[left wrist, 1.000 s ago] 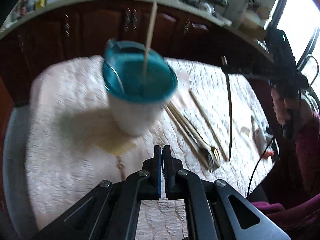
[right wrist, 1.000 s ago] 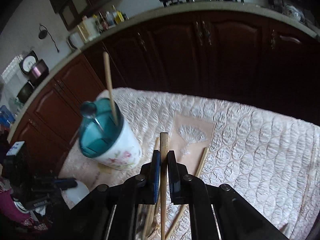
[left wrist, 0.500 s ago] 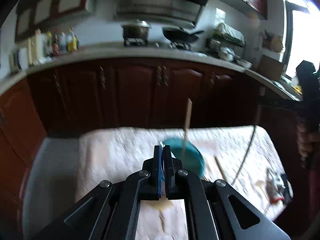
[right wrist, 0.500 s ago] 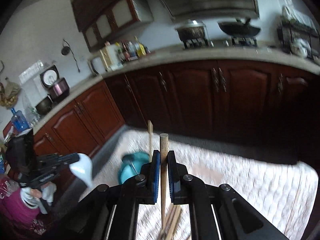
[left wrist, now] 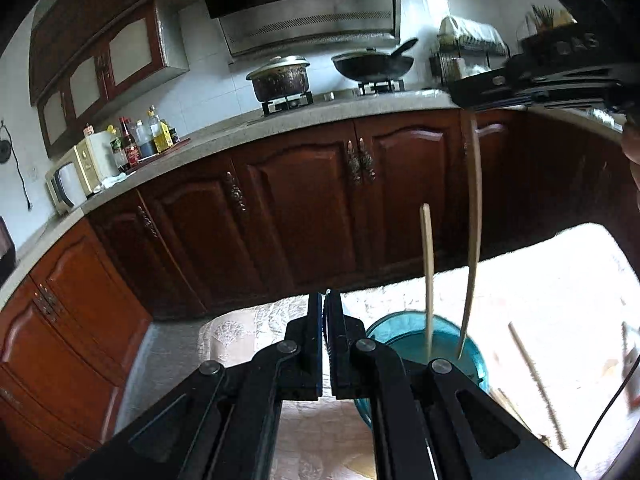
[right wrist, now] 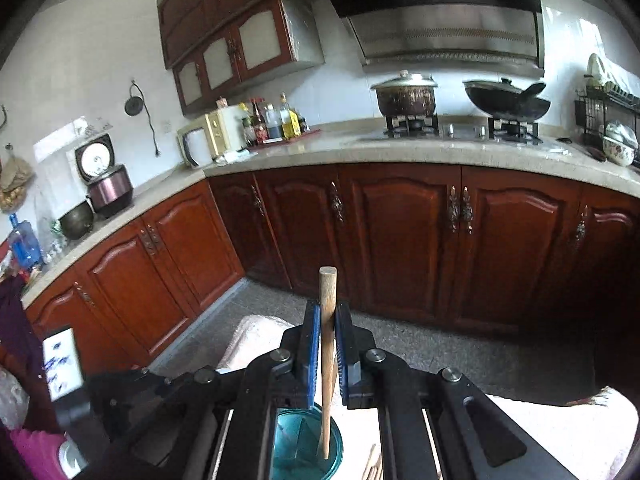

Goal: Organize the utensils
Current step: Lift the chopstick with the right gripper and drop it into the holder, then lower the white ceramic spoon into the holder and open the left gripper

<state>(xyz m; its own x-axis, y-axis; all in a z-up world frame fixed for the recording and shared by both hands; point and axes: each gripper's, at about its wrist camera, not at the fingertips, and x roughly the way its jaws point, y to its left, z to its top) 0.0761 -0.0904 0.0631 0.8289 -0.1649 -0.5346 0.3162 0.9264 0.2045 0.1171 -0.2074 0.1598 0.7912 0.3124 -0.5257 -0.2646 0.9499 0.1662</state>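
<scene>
A teal-lined cup [left wrist: 436, 344] stands on the cloth-covered table, partly behind my left gripper [left wrist: 324, 300], which is shut and holds nothing. One pale chopstick [left wrist: 428, 280] stands upright in the cup. My right gripper [right wrist: 328, 312] is shut on a wooden chopstick [right wrist: 328, 292] near its top end. That stick hangs down with its lower tip inside the mouth of the cup [right wrist: 308, 444]. In the left wrist view the right gripper [left wrist: 468, 100] is high at the upper right, and the held chopstick [left wrist: 474, 220] drops from it to the cup.
Loose chopsticks [left wrist: 536, 384] lie on the cream quilted cloth [left wrist: 560, 280] to the right of the cup. Dark wooden cabinets [right wrist: 400, 240] stand beyond the table's far edge, under a counter with a pot and a wok. A person's hand [left wrist: 632, 152] shows at the right edge.
Both grippers rose and tilted upward. The right one lifted its chopstick off the table and brought it over the cup. The left one drew back from the cup, still shut.
</scene>
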